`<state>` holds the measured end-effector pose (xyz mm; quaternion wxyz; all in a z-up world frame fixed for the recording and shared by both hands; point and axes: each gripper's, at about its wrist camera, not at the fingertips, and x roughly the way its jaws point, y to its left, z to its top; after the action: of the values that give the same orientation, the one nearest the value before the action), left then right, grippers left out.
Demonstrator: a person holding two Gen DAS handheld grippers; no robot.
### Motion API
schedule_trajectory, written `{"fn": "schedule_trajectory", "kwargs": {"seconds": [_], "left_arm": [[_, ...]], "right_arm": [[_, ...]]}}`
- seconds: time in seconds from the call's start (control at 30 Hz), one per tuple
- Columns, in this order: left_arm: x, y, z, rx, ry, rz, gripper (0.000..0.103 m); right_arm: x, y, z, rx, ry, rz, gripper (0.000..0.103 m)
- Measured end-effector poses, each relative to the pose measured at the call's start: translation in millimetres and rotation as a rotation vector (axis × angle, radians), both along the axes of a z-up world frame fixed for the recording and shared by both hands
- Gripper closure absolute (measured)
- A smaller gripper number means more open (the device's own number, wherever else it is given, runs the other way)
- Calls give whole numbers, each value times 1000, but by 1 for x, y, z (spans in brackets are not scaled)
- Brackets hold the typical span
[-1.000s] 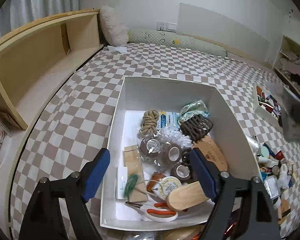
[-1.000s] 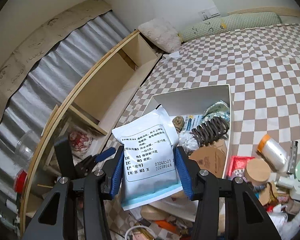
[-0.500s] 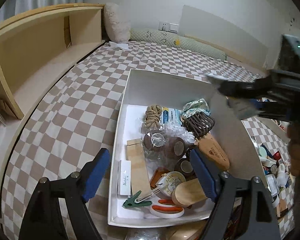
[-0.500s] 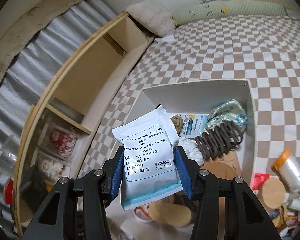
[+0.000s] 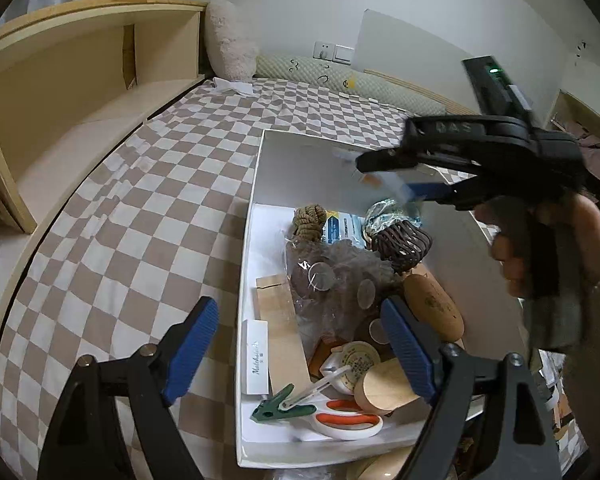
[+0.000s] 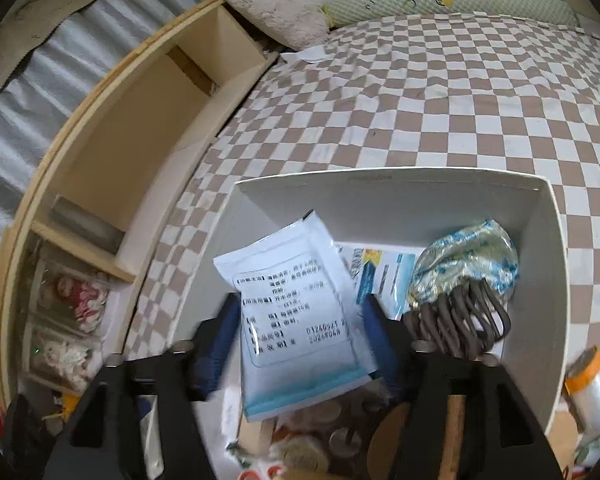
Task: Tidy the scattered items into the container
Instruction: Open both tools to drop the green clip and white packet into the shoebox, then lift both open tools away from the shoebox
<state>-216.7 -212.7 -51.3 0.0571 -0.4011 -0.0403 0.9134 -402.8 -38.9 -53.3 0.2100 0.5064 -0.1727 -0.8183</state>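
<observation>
A white box [image 5: 256, 184] on the checkered bed holds several items: a brown claw clip [image 5: 400, 240], a rope knot [image 5: 308, 220], orange-handled scissors [image 5: 348, 420]. My right gripper [image 6: 300, 332] hangs over the box's far half with its jaws opening. A white printed packet [image 6: 296, 312] sits loose between its blue pads, which no longer press it. From the left wrist view the right gripper [image 5: 388, 180] shows in a person's hand, the packet a blur at its tips. My left gripper [image 5: 296, 312] stands over the box's near left wall, its jaws opening with nothing gripped.
A wooden shelf unit [image 5: 80, 80] runs along the bed's left side. The checkered bedspread [image 5: 140, 200] stretches back to a long bolster [image 6: 460, 0] by the wall. Loose items, among them an orange-capped roll [image 6: 592, 380], lie right of the box.
The right gripper has come forward and down over the box, and its jaws have spread off the packet. The left gripper's jaws have widened.
</observation>
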Motion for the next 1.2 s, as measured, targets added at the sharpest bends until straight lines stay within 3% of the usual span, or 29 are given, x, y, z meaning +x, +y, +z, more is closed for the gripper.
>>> {"fn": "schedule_trajectory", "kwargs": {"seconds": [0.37, 0.73, 0.93, 1.2], "left_arm": [[3, 1, 0, -4, 3, 11, 4], [18, 16, 20, -21, 21, 8, 0], [28, 21, 32, -45, 33, 21, 0], [43, 22, 42, -50, 24, 48, 0]], "right_arm": [[8, 20, -4, -18, -21, -50, 0], [32, 27, 22, -26, 7, -39, 0], [53, 30, 42, -14, 47, -12, 0], [95, 41, 87, 28, 187, -1, 0]]}}
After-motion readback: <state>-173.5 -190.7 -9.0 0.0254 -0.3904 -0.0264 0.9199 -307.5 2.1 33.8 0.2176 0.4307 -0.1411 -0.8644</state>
